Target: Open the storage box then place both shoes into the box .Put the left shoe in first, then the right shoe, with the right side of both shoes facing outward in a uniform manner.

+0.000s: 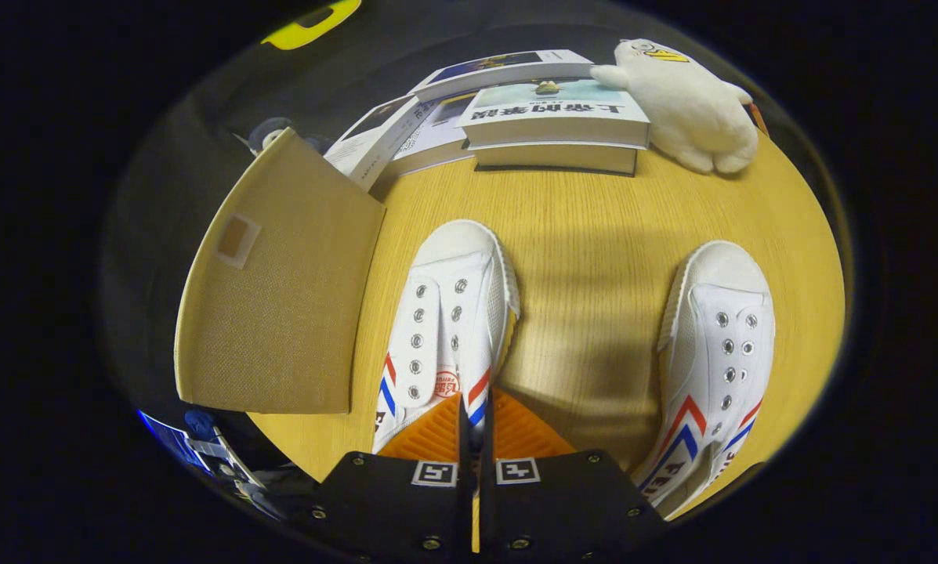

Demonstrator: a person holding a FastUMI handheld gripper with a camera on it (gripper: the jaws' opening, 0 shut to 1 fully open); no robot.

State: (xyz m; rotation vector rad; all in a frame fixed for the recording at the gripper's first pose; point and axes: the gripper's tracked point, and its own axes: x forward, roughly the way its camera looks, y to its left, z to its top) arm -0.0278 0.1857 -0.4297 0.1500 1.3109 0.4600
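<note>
Pinching the left shoe (445,329) at its right collar wall, gripper (476,415) fingers pressed nearly together on the thin canvas, one inside the opening and one outside. Still resting sole-down on the wooden table (586,235), toe pointing far. Waiting to the right, well apart: the right shoe (715,352), untouched. Standing just left of the held shoe: the tan storage box (280,298), its flat fabric panel facing up, so apparently closed, though hard telling for sure. Judging neither shoe boxed yet. Lying clear between the shoes, bare wood for lifting and swinging. Crowding the far edge: stacked books (551,117) and a white plush toy (684,102); dropping away close at near left, the table rim.
</note>
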